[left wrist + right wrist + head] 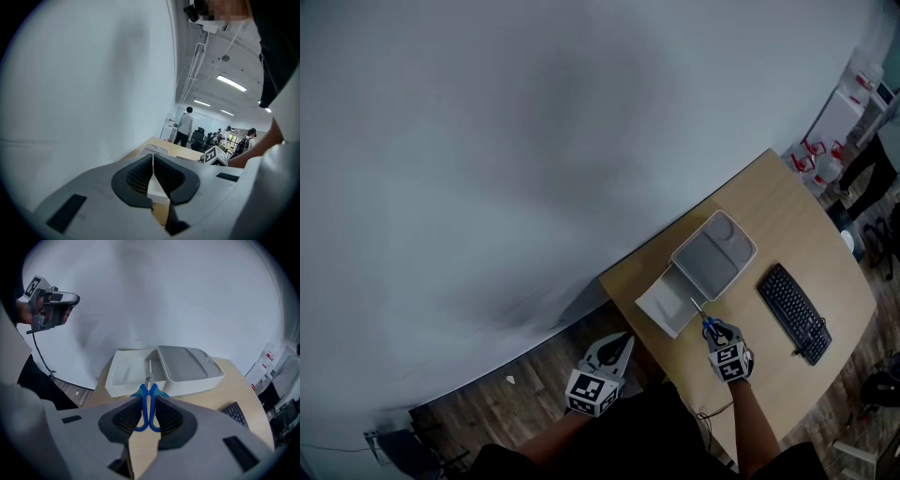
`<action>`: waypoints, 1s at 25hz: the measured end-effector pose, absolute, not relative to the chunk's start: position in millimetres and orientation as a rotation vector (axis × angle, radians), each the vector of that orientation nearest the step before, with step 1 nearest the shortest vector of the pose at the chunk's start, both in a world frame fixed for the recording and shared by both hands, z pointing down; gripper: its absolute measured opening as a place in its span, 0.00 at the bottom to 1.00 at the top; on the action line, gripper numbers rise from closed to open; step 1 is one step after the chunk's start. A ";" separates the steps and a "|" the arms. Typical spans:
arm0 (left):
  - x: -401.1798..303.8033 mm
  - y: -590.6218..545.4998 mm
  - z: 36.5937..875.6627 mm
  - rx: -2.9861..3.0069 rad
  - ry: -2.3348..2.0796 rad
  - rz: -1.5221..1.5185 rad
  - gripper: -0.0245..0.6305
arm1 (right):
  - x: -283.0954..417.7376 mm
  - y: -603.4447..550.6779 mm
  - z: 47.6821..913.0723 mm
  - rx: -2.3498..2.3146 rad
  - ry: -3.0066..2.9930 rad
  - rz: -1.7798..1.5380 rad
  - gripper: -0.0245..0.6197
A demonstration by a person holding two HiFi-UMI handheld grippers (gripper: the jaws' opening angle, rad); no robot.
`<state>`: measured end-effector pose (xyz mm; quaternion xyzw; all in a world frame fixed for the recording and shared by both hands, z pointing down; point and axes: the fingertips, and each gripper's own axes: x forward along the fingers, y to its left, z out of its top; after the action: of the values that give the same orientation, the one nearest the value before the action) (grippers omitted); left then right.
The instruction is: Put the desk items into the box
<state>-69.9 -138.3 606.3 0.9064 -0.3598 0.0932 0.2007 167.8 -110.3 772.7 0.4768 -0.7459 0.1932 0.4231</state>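
My right gripper (710,328) is shut on a pair of blue-handled scissors (703,317), holding them by the handles with the blades pointing at the white open box (661,305). In the right gripper view the scissors (148,404) sit between the pads (129,420), with the tips just short of the box (129,373). A grey lid (187,366) lies tilted against the box's right side. My left gripper (614,352) hangs off the desk's left edge over the floor, jaws together and empty (153,159).
A black keyboard (794,312) lies on the wooden desk (787,234) to the right of the box. A plain grey wall runs along the desk's far side. People and office chairs (201,136) are in the background beyond the desk.
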 end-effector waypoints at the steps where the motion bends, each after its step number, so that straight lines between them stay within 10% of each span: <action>1: -74.6 -139.8 604.5 2.530 -1.022 0.261 0.07 | 161.2 -118.2 773.0 1.179 -1.877 0.480 0.27; 25: -117.7 -157.9 602.9 2.476 -1.170 0.298 0.07 | 100.5 -205.6 818.4 1.257 -1.777 0.771 0.27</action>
<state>-117.7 -157.9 602.9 0.8821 -0.4169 0.1062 0.1920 100.5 -205.6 818.4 0.4980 -0.7038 0.3055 0.4042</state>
